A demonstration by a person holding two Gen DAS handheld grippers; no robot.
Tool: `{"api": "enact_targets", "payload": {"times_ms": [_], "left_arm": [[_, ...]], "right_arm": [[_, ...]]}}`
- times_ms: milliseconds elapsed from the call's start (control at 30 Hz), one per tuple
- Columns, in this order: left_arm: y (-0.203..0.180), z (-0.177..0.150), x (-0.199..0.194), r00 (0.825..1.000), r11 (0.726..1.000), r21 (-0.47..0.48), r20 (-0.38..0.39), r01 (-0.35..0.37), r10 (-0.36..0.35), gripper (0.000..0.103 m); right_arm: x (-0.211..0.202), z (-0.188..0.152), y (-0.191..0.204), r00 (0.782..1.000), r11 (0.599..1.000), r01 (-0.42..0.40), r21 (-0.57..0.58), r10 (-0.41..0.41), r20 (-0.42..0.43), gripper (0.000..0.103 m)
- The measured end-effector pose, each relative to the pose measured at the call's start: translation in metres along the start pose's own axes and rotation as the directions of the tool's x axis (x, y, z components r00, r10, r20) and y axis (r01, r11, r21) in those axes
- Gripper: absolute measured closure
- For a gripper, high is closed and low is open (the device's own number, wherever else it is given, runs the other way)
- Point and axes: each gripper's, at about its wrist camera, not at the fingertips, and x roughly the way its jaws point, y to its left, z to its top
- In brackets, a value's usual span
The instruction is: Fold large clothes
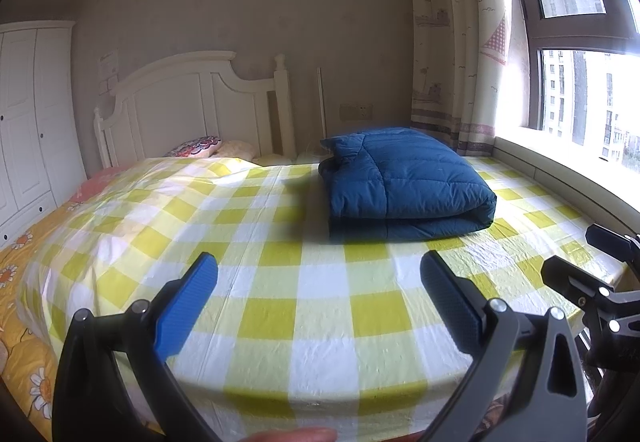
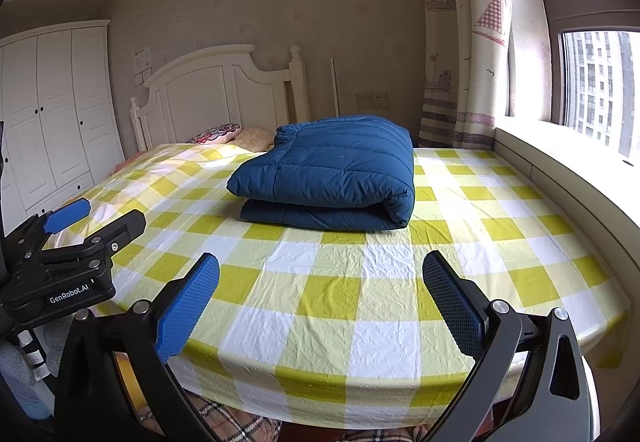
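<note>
Folding appears to be finished or nearly so: a blue quilted down jacket is seen lying as a compact, doubled-over bundle on the yellow-and-white checked sheet of the bed, toward the far half, nearer the window side than the wardrobe. Its layers are stacked one on the other, with a rounded fold at the window-side end; no sleeve or loose flap is seen trailing out, though the far side is hidden. Neither tool is in contact with it. The left gripper is held over the near edge of the bed with its jaws spread wide and nothing between them. The right gripper is held likewise, well apart from the bundle, jaws wide and empty. No other garment waiting to be folded is shown on the sheet. What may be left, by this judgement, is at most a squaring-up of the bundle.
</note>
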Motion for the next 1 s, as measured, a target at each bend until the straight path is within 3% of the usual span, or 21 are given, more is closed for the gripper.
{"api": "enact_targets", "payload": {"times_ms": [533, 1000], "left_arm": [[-0.005, -0.002, -0.004, 1.000, 0.999, 0.032, 0.024, 0.003, -0.004, 0.002], [-0.002, 0.011, 0.017, 0.995, 0.997, 0.018, 0.061, 0.075, -0.076, 0.002]], "right_arm": [[0.002, -0.004, 0.001, 1.000, 1.000, 0.001, 0.003, -0.001, -0.009, 0.005], [0.024, 0.011, -0.016, 0.999, 0.999, 0.035, 0.013, -0.035, -0.014, 0.005]]}}
